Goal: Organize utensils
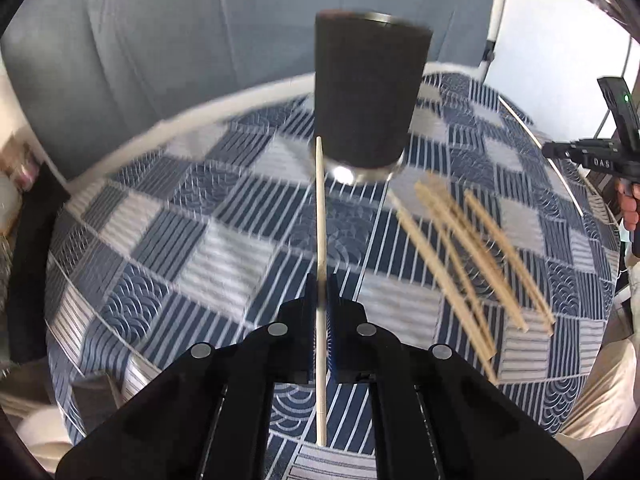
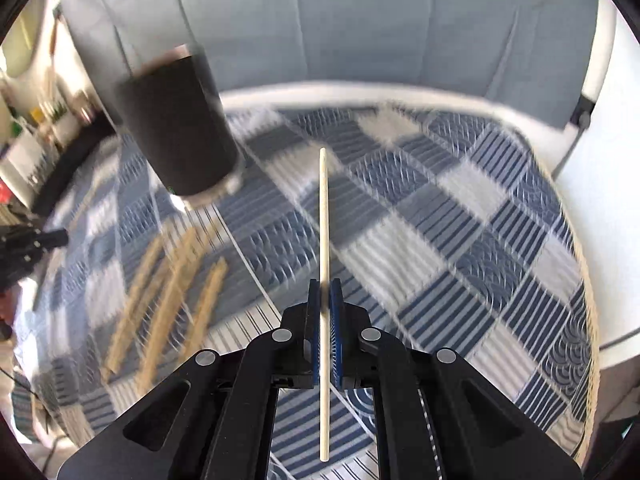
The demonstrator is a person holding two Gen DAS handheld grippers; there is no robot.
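Observation:
My left gripper [image 1: 320, 280] is shut on a pale wooden chopstick [image 1: 320, 220] that points ahead toward a tall dark cup [image 1: 368, 96] standing on the table. My right gripper [image 2: 325, 284] is shut on another chopstick [image 2: 324, 216], held above the cloth. The cup also shows in the right wrist view [image 2: 180, 124], far left. Several loose chopsticks [image 1: 468, 256] lie on the cloth right of the left gripper; in the right wrist view they [image 2: 168, 288] lie at the left. The right gripper's body [image 1: 608, 156] shows at the left view's right edge.
A round table with a blue and white patchwork cloth [image 1: 224, 240] carries everything. A grey curtain [image 2: 360, 20] hangs behind. Shelves with small items [image 2: 36, 128] stand at far left. A white panel [image 1: 560, 32] stands behind the table at right.

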